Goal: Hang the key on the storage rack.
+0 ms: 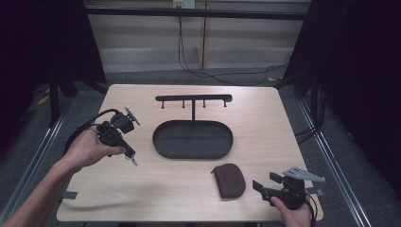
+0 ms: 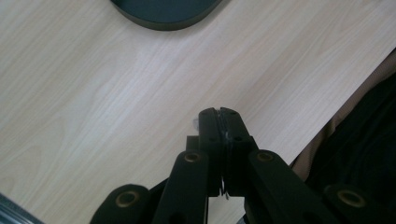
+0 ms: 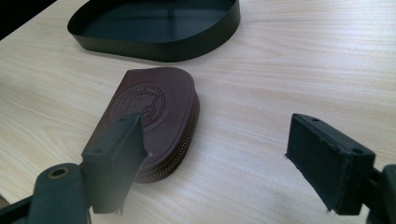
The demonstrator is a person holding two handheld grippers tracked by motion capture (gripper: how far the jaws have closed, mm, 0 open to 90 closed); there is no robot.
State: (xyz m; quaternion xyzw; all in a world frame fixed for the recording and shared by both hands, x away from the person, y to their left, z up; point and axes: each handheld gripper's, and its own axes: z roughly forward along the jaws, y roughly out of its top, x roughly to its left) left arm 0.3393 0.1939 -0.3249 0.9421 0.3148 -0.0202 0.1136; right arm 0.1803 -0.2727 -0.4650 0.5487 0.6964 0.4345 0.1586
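My left gripper (image 1: 128,153) hangs above the left side of the table (image 1: 142,194), jaws pointing down and to the right. Its jaws (image 2: 218,114) are shut on a small silvery key (image 1: 134,161), of which a pale bit (image 2: 195,122) shows beside the pads. My right gripper (image 1: 265,181) rests low at the front right, open, with nothing between its jaws (image 3: 215,126). A brown leather zip pouch (image 1: 229,179) lies flat just left of it; its left pad (image 3: 116,149) stands in front of the pouch (image 3: 159,102).
A black oval tray (image 1: 189,139) sits mid-table, its wall (image 3: 154,46) beyond the pouch and its edge (image 2: 163,14) ahead of the left jaws. Behind the tray stands a black rack with hooks (image 1: 194,98). Cables lie on the floor behind the table.
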